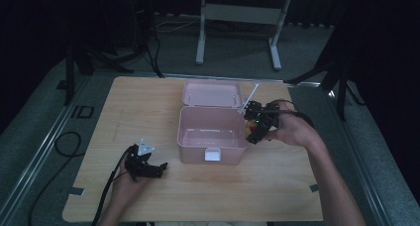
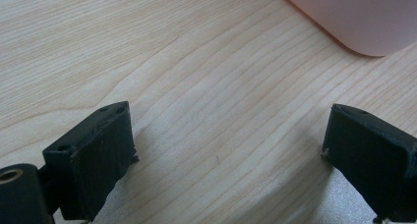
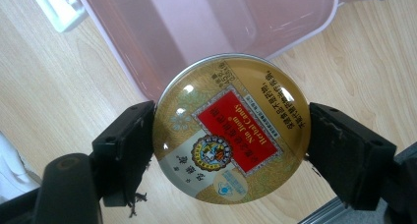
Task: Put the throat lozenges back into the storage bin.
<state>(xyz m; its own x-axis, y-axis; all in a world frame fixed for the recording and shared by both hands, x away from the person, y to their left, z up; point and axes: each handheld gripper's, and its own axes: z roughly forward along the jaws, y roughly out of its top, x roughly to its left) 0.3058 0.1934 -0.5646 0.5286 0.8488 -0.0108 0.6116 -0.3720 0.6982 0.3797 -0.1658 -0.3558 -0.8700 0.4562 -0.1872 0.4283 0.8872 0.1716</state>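
Note:
A round gold candy tin (image 3: 231, 130) with a red label sits clamped between the two black jaws of my right gripper (image 3: 231, 145). In the high view that right gripper (image 1: 255, 127) hovers at the right rim of an open pink box (image 1: 185, 132), with the tin (image 1: 252, 128) just showing at its tip. The box's inside looks bare, and its lid (image 1: 212, 93) lies folded back behind it. My left gripper (image 1: 161, 167) rests low on the wooden table (image 1: 148, 102) left of the box, jaws wide apart (image 2: 228, 155) with bare wood between them.
A white latch (image 1: 213, 154) sticks out of the box's front wall. A thin white stick (image 1: 249, 98) leans near the box's back right corner. Black cables trail off the table's left edge. A metal desk frame (image 1: 237, 28) stands on the floor beyond.

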